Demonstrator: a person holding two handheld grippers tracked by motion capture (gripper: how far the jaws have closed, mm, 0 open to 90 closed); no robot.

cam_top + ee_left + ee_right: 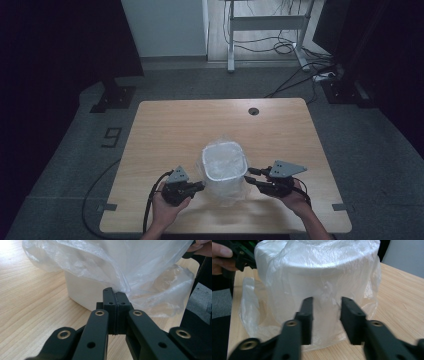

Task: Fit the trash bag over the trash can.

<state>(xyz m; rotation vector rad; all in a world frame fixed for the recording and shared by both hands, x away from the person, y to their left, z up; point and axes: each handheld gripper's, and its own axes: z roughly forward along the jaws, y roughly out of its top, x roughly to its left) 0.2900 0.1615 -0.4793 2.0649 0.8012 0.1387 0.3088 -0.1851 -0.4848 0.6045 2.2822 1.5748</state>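
Near the wooden tabletop's front edge, the white plastic bucket wears a clear plastic bag. The left gripper pinches the bag, jaws together; the right gripper, jaws spread, seemingly grips nothing.

**Surroundings you have in view: table, floor, frame, cables**

You work on a light wooden table with rounded corners and a round cable hole near its far edge. Under it lies grey carpet, with a dark "9" marking at your left. Beyond the table you see a white desk frame on two feet, loose black cables running beneath it, and a white power strip at the right. A black stand base sits far left, beside a white wall panel.
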